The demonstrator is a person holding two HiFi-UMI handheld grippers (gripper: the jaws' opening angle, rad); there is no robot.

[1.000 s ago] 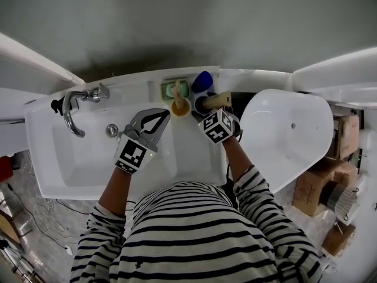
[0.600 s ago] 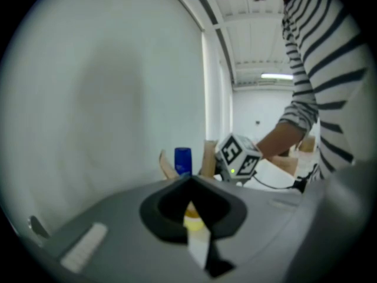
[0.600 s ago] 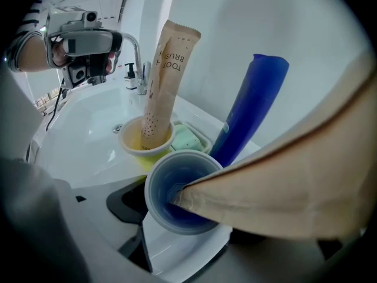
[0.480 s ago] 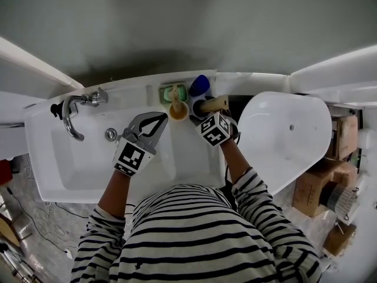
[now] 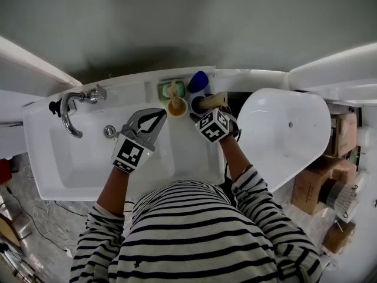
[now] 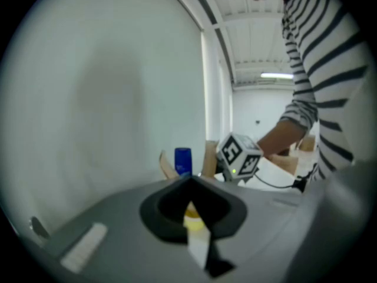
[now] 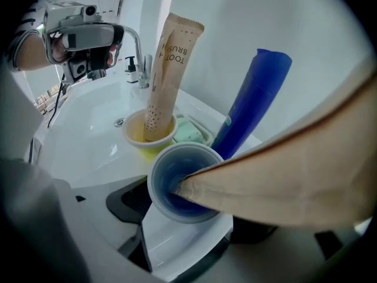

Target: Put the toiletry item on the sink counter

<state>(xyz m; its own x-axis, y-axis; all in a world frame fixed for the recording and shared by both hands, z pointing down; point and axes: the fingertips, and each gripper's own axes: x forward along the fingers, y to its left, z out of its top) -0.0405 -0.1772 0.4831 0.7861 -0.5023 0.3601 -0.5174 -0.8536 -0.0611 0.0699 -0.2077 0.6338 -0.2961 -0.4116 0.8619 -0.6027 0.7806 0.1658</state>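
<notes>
Toothbrush pkt (image 7: 283,175) clamped in right gripper (image 5: 205,106), tip in blue cup (image 7: 179,208); left gripper (image 5: 159,115) closed.

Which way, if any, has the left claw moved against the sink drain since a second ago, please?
No. The left claw stays right of the drain, same gap; the slight picture shift is shared by the whole sink.

You are at a bathroom setup in what looks like a storeroom. There is a white ceramic sink (image 5: 76,158) with a curved chrome tap (image 5: 66,114) and a white bathtub (image 5: 283,134) beside it. A green soap dish (image 5: 166,89) and a brown paper toothbrush packet (image 7: 168,69) sit on the counter (image 5: 247,78). Brown cardboard boxes (image 5: 312,184) crowd the floor.
</notes>
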